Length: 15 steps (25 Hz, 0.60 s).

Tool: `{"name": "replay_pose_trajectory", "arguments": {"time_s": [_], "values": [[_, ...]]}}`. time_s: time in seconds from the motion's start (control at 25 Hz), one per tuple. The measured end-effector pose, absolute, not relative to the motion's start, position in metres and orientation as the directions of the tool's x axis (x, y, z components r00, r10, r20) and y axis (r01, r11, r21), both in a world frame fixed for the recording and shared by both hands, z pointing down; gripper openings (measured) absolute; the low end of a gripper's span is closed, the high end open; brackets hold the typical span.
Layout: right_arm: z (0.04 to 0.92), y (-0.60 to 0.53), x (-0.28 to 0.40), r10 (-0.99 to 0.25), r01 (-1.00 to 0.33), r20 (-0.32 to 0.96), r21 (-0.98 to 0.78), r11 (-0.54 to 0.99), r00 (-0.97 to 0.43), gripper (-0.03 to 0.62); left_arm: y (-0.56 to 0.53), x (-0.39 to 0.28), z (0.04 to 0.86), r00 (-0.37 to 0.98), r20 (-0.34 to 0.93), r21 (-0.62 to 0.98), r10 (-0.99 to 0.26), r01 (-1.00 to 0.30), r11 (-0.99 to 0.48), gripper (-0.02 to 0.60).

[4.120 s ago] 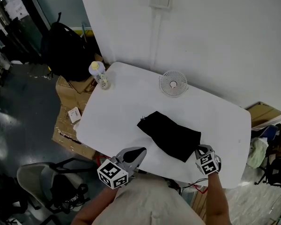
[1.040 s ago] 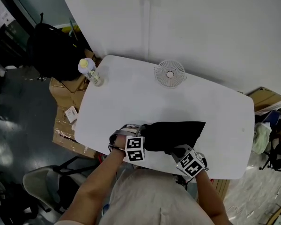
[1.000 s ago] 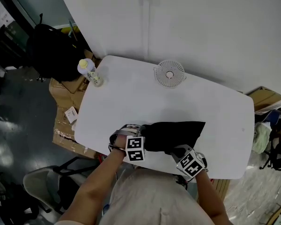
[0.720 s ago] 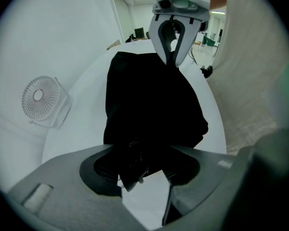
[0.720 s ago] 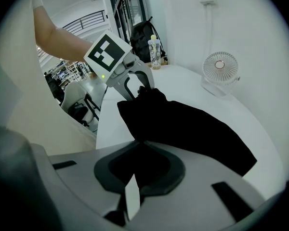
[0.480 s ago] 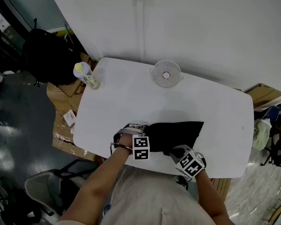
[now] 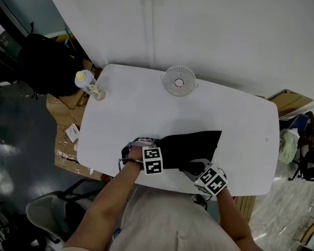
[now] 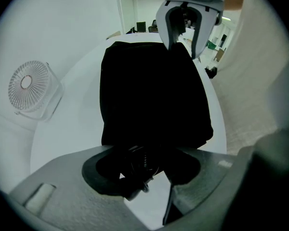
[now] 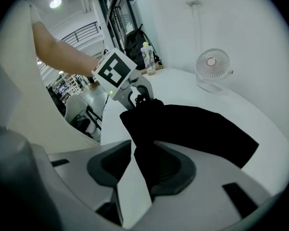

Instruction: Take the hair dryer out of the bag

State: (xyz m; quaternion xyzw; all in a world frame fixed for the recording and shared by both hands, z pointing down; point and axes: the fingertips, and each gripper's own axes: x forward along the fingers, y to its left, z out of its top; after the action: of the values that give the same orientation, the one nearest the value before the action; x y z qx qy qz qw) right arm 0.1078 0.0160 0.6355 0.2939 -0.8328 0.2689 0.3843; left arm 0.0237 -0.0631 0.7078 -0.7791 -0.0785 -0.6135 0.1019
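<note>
A black drawstring bag lies flat on the white table, near its front edge. No hair dryer shows. My left gripper points steeply down at the bag's left end. Its jaws have just been opening. They stand apart with the gathered mouth and cord between them. My right gripper is at the bag's near edge. Its jaws have just opened, and a fold of the bag lies loose between them, against one pad. Each gripper view shows the other gripper: the right one and the left one.
A small white fan stands at the table's back edge. A bottle stands on the back left corner. Cardboard boxes and a dark backpack lie on the floor to the left, with a chair below them.
Four seconds ago both grippers hung off the near edge and the bag lay slanted. Now both are on it and it lies straighter. Over the last second the head camera shifted; the grippers barely moved.
</note>
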Motion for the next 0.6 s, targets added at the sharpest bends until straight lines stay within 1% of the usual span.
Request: {"name": "replay_pose_trajectory", "arguments": {"time_s": [0.04, 0.08, 0.2, 0.28, 0.36, 0.4, 0.44, 0.52, 0.6], "values": [[0.631, 0.015, 0.11, -0.295, -0.71, 0.785, -0.244, 0.661, -0.545, 0.161, -0.063, 0.024, 0.708, 0.235, 0.972, -0.051, 0.006, 0.237, -0.97, 0.225], [0.625, 0.013, 0.116, -0.32, -0.73, 0.767, -0.265, 0.63, -0.556, 0.175, -0.063, 0.023, 0.709, 0.235, 0.972, -0.04, 0.015, 0.225, -0.973, 0.225], [0.607, -0.001, 0.152, -0.461, -0.817, 0.696, -0.336, 0.469, -0.551, 0.179, -0.063, 0.022, 0.709, 0.241, 0.97, -0.008, 0.04, 0.194, -0.981, 0.224], [0.605, -0.012, 0.192, -0.562, -0.872, 0.667, -0.375, 0.314, -0.489, 0.178, -0.063, 0.022, 0.709, 0.246, 0.968, 0.007, 0.053, 0.184, -0.983, 0.224], [0.615, -0.021, 0.227, -0.615, -0.9, 0.669, -0.398, 0.177, -0.417, 0.179, -0.063, 0.022, 0.71, 0.247, 0.967, 0.014, 0.059, 0.183, -0.983, 0.224], [0.62, -0.024, 0.237, -0.619, -0.901, 0.676, -0.413, 0.131, -0.4, 0.181, -0.063, 0.022, 0.71, 0.248, 0.967, 0.015, 0.061, 0.183, -0.983, 0.224], [0.625, -0.028, 0.24, -0.611, -0.895, 0.682, -0.432, 0.107, -0.402, 0.197, -0.063, 0.022, 0.71, 0.248, 0.967, 0.015, 0.061, 0.183, -0.983, 0.224], [0.633, -0.035, 0.23, -0.578, -0.878, 0.689, -0.467, 0.107, -0.437, 0.226, -0.063, 0.023, 0.71, 0.248, 0.967, 0.016, 0.061, 0.181, -0.983, 0.224], [0.64, -0.04, 0.214, -0.547, -0.862, 0.693, -0.492, 0.118, -0.47, 0.235, -0.063, 0.024, 0.71, 0.247, 0.967, 0.015, 0.061, 0.181, -0.983, 0.224]]}}
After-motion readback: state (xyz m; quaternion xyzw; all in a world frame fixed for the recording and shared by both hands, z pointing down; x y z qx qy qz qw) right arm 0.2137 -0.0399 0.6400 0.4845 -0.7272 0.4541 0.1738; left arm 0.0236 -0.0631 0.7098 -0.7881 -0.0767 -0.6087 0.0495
